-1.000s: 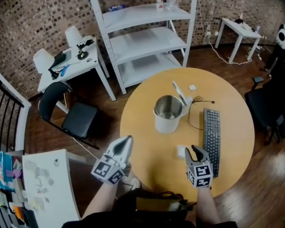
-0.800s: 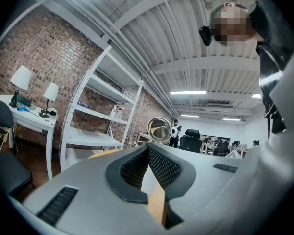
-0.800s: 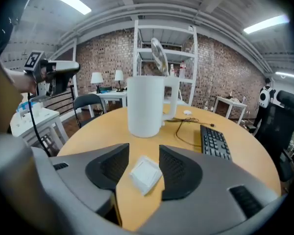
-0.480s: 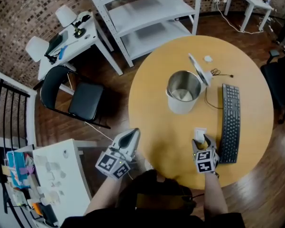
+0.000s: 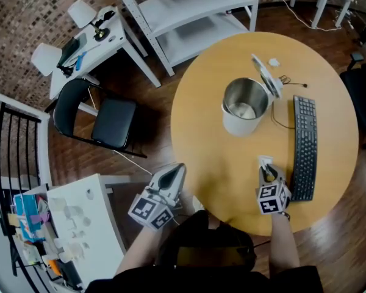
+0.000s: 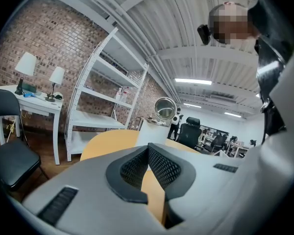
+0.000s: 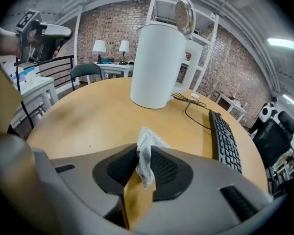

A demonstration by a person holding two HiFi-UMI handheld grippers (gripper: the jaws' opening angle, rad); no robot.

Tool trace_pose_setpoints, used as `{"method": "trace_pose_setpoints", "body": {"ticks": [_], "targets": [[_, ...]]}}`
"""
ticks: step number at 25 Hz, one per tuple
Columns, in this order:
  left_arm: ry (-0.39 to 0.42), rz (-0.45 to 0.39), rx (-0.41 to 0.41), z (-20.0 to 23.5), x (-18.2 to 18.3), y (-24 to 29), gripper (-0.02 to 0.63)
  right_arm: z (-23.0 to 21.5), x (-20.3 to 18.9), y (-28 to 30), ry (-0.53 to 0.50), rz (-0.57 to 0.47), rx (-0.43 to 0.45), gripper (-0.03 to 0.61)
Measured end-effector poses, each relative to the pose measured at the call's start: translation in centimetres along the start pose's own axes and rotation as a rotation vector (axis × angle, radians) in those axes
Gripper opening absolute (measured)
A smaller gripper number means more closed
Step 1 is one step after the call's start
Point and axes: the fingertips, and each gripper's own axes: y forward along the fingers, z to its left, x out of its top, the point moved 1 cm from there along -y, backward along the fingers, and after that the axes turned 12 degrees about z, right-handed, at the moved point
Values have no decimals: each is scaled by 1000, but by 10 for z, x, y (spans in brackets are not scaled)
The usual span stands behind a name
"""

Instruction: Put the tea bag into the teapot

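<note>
The white teapot (image 5: 243,122) stands on the round wooden table (image 5: 201,121) with its steel lid (image 5: 266,78) flipped open; in the right gripper view the teapot (image 7: 156,65) rises straight ahead. My right gripper (image 5: 268,171) sits near the table's front edge, its jaws closing with the white tea bag (image 7: 144,156) pinched between the pads. A corner of the tea bag (image 5: 265,162) pokes out past the jaw tips. My left gripper (image 5: 174,173) hangs off the table's left front edge, its jaw tips together and nothing between them (image 6: 148,150).
A black keyboard (image 5: 305,146) lies just right of my right gripper, with a thin cable (image 5: 284,118) running behind the teapot. A black chair (image 5: 100,118) and white shelving (image 5: 189,11) stand beyond the table's left side. A white side table (image 5: 79,212) sits lower left.
My right gripper moved forward onto the tea bag that lay on the table and closed round it. The head view has swung, and the left gripper stayed where it was.
</note>
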Motion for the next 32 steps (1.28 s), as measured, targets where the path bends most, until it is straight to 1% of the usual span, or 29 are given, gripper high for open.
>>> {"method": "trace_pose_setpoints", "body": {"ticks": [3, 6, 11, 15, 19, 24, 28, 32], "targets": [[5, -28, 0, 3, 8, -5, -8, -1, -1, -12, 35, -18, -6, 72], [2, -59, 7, 10, 13, -13, -7, -5, 9, -31, 74, -65, -24, 69], [-6, -107, 11, 13, 25, -18, -7, -27, 41, -81, 157, -214, -49, 66], [9, -157, -4, 10, 46, -14, -8, -41, 72, -125, 177, -353, -68, 64], [38, -209, -32, 3, 71, -11, -8, -49, 96, -155, 161, -438, -98, 63], [62, -257, -29, 3, 91, -14, -8, -56, 110, -167, 147, -485, -120, 63], [73, -272, -15, 8, 97, -20, -6, -46, 120, -170, 64, -496, -146, 61], [59, -281, -4, 13, 98, -23, -8, -37, 140, -170, -22, -508, -162, 61]]}}
